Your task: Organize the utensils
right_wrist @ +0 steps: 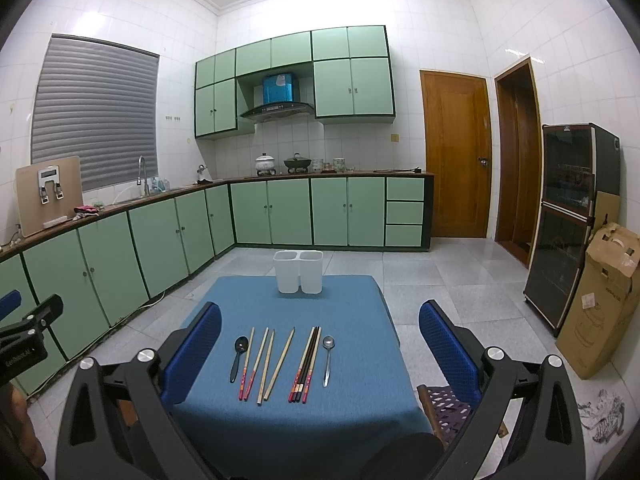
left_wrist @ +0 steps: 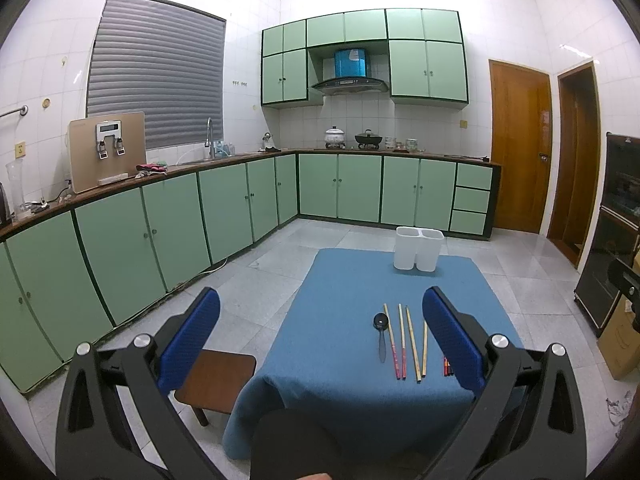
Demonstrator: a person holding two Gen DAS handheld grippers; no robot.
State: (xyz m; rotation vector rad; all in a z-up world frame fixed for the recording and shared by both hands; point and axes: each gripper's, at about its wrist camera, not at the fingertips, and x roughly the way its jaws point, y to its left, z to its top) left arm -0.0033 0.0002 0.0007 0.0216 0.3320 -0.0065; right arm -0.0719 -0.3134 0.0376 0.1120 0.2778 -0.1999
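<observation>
well, no writing reads clearly. both the left gripper (left_wrist: 320, 308) and right gripper (right_wrist: 320, 312) hang released above the blue tablecloth (right_wrist: 352, 420), where chopsticks (right_wrist: 266, 364) and spoons (right_wrist: 327, 358) lie before the white holder (right_wrist: 298, 272), amid green cabinets (right_wrist: 328, 210).

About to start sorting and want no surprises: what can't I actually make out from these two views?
- Left wrist view: the metal spoon and most of the dark chopsticks sit behind the left tool's right finger.
- Both views: inside of the white two-compartment holder is hidden by its own walls.
- Right wrist view: the left tool is cut off by the left edge.
</observation>
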